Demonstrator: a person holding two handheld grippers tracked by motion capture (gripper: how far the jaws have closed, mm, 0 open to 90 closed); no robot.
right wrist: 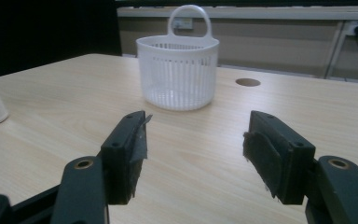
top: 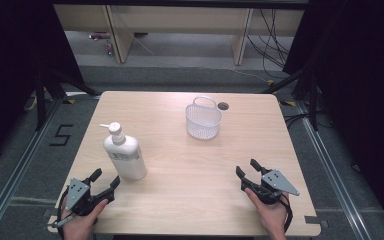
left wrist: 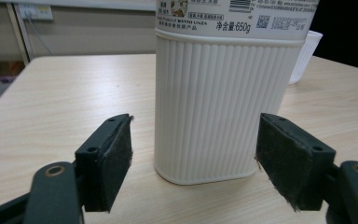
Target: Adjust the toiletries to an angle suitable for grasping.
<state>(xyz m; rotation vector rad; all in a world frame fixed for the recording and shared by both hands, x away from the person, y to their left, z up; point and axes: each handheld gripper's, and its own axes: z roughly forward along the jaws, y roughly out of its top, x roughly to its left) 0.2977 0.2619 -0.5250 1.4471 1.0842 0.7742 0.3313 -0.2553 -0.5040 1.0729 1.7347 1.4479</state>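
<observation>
The left gripper (top: 106, 181) sits spread wide and empty at the table's (top: 190, 165) near edge, the upright pump bottle (top: 124, 153) just ahead between its jaw lines, long axis vertical. Its label reads "650g". The right gripper (top: 248, 167), also wide and empty, faces the white basket (top: 203, 119), well apart toward the far side.

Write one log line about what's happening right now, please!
left tool: open, just short of white bottle | right tool: open, holding nothing | basket: upright, far side of table
</observation>
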